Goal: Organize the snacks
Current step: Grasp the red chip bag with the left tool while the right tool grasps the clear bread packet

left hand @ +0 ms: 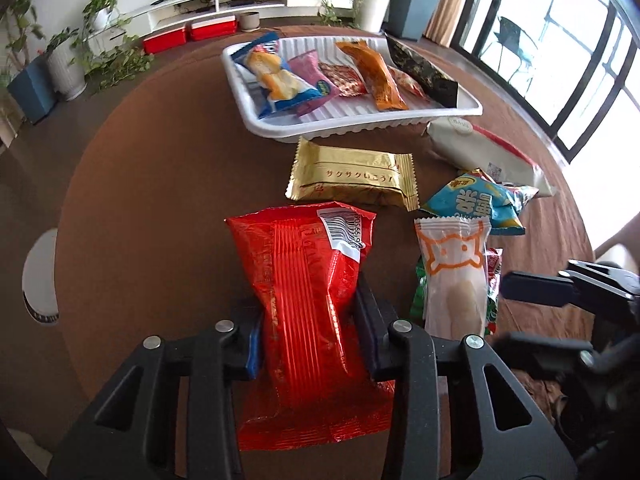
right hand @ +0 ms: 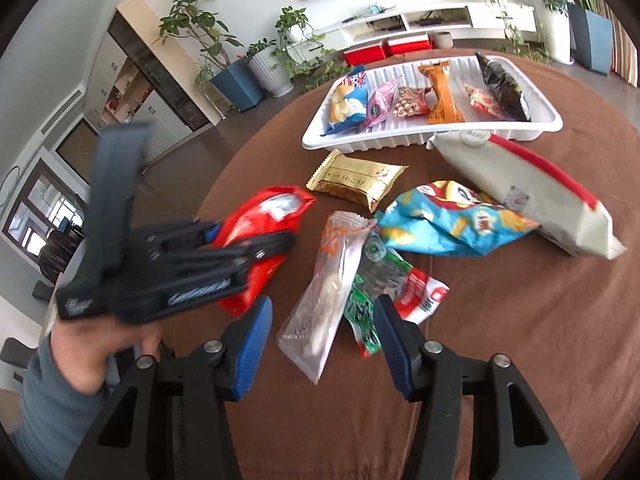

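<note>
My left gripper (left hand: 308, 320) is shut on a red foil snack pack (left hand: 308, 292), pinching its middle; it also shows in the right wrist view (right hand: 264, 216). My right gripper (right hand: 324, 320) is open above a clear white-orange packet (right hand: 324, 300) and a green-red packet (right hand: 384, 284), touching neither. A white tray (left hand: 360, 124) at the far side holds several snacks. A gold packet (left hand: 352, 176), a blue chip bag (right hand: 448, 220) and a white-red bag (right hand: 520, 184) lie loose on the brown table (right hand: 520, 340).
The left gripper and hand (right hand: 160, 272) sit left in the right wrist view. The table edge curves at left. Potted plants (right hand: 256, 64), a white shelf (right hand: 420, 20) and red boxes (right hand: 384, 50) stand beyond.
</note>
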`<state>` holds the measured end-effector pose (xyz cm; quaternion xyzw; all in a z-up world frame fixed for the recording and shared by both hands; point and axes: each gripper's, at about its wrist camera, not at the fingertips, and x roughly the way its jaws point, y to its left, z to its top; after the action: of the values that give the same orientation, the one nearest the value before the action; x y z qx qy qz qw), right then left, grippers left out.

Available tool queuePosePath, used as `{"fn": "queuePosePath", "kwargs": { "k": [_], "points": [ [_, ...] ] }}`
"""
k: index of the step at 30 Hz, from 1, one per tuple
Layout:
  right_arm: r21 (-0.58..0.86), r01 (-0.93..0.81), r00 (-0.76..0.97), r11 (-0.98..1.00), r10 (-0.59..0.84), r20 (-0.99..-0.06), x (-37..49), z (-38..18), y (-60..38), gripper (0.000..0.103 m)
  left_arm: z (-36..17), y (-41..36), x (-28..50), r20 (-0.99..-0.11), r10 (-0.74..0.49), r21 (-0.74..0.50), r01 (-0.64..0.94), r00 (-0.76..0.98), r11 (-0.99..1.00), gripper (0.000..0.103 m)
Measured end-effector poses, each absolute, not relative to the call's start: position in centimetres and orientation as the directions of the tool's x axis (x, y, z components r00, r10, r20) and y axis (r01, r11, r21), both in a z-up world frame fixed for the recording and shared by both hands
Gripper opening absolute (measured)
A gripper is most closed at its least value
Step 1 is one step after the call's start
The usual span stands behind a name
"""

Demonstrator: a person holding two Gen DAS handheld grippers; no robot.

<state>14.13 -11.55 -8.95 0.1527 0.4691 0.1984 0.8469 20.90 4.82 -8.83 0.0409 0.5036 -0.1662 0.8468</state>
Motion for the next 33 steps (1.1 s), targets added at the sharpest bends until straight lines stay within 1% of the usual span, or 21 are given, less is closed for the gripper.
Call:
{"fn": "queuePosePath", "kwargs": {
  "k": [2,6,10,13,17,24,27,31,33],
  "points": [
    [0.438,-0.185,0.467,0.880,0.471,-0.748,14.8,-9.4,-11.1,0.052,-8.6,5.7,19.9,-0.853,-0.268,-0.138,0.302,0.448,0.943,0.035],
    [0.412,-0.183,0.458,0.892,0.448,-0.768,15.4,-9.9,-10.3,0.051,-8.3,6.8,18.1,-0.831,-0.312,-0.202,0.272,0.461,0.941,0.035],
    [0.381,-0.185,0.456,0.906,0.423,-0.783,15.8,-10.1,-9.7,0.046,-8.3,7.5,16.6,-0.810,-0.347,-0.256,0.248,0.472,0.934,0.035],
    [0.349,-0.203,0.456,0.915,0.404,-0.793,16.1,-10.0,-9.1,0.039,-8.5,7.5,15.9,-0.804,-0.364,-0.277,0.245,0.471,0.929,0.035],
    [0.314,-0.221,0.448,0.923,0.382,-0.808,16.6,-10.4,-8.3,0.027,-8.8,7.6,14.8,-0.798,-0.378,-0.297,0.240,0.468,0.924,0.035],
    [0.314,-0.223,0.426,0.923,0.382,-0.820,17.0,-10.1,-7.9,0.027,-8.7,8.6,13.8,-0.786,-0.383,-0.320,0.210,0.486,0.924,0.035],
    [0.289,-0.261,0.407,0.921,0.377,-0.832,16.9,-10.0,-6.8,0.027,-8.4,9.1,13.5,-0.777,-0.384,-0.329,0.198,0.498,0.923,0.035],
    [0.277,-0.259,0.390,0.925,0.362,-0.846,17.2,-10.6,-5.9,0.027,-8.0,9.8,12.8,-0.767,-0.385,-0.337,0.189,0.514,0.922,0.035],
    [0.269,-0.271,0.378,0.924,0.359,-0.853,17.3,-10.8,-5.4,0.035,-7.7,10.3,12.4,-0.761,-0.384,-0.342,0.179,0.523,0.922,0.035]
  ]
}}
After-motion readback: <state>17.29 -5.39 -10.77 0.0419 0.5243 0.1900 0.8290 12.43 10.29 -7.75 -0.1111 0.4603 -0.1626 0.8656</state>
